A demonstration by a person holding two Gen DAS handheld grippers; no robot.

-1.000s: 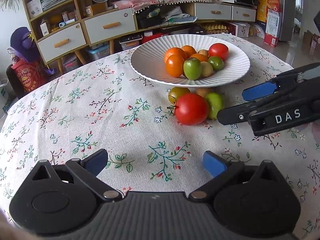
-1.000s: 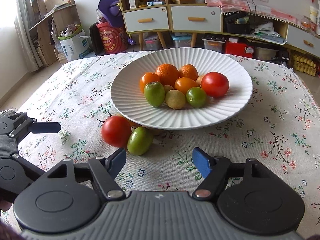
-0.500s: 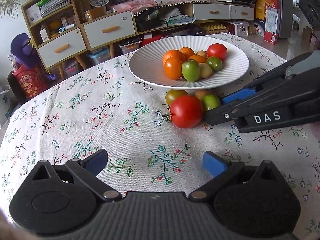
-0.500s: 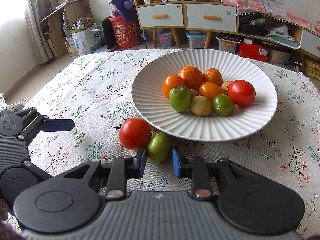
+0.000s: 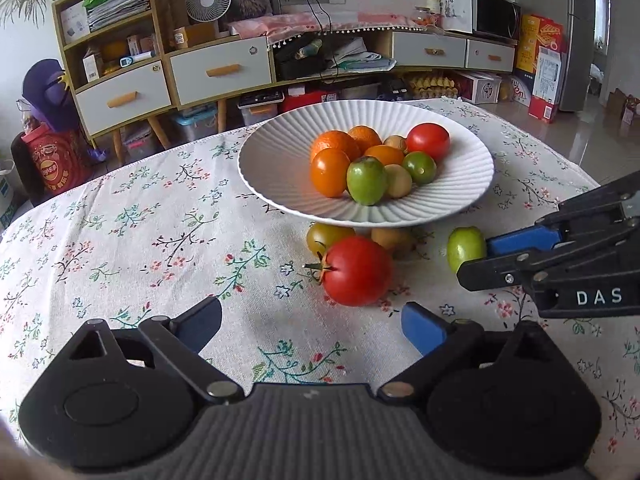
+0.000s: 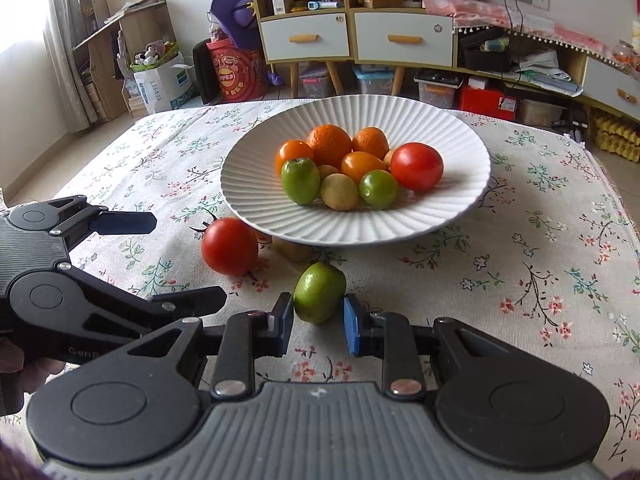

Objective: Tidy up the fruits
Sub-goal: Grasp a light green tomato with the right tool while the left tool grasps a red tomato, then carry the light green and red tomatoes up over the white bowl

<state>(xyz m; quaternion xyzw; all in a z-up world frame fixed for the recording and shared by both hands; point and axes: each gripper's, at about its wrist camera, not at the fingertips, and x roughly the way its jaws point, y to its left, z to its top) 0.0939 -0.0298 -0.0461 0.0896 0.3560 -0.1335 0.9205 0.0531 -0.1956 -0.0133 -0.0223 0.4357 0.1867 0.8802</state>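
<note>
Sitting low in the center of the right wrist view, a green fruit [image 6: 319,297] is lying on the floral-cloth desk [image 6: 540,248] between the blue pads of the right tool [image 6: 316,322]; the pads are standing narrowly apart at its flanks, and contact cannot be confirmed from this view. The left wrist view is showing the same green fruit [image 5: 465,249] at the right of the frame, with the right tool [image 5: 486,258] reaching in from the right edge and its pads against the fruit's side, so the fruit is looking gripped there. White letters reading "DAS" are showing on that tool's body, a marking the right wrist view is not giving.

Lying left of the green fruit, a red tomato [image 6: 229,246] is resting on the cloth just in front of the white ribbed plate [image 6: 256,200]. Only the left wrist view is clearly revealing two more small fruits, an olive-yellow one [image 5: 327,237] and an orange-yellow one [image 5: 390,237], tucked under the plate's near rim.

The plate is holding a pile of oranges, one red tomato, two green fruits and some small yellowish fruits.

The left tool [image 5: 311,322] is hovering at the bottom of its own frame with fingers spread wide and nothing between them; it is also appearing at the left edge of the right wrist view [image 6: 182,258].
</note>
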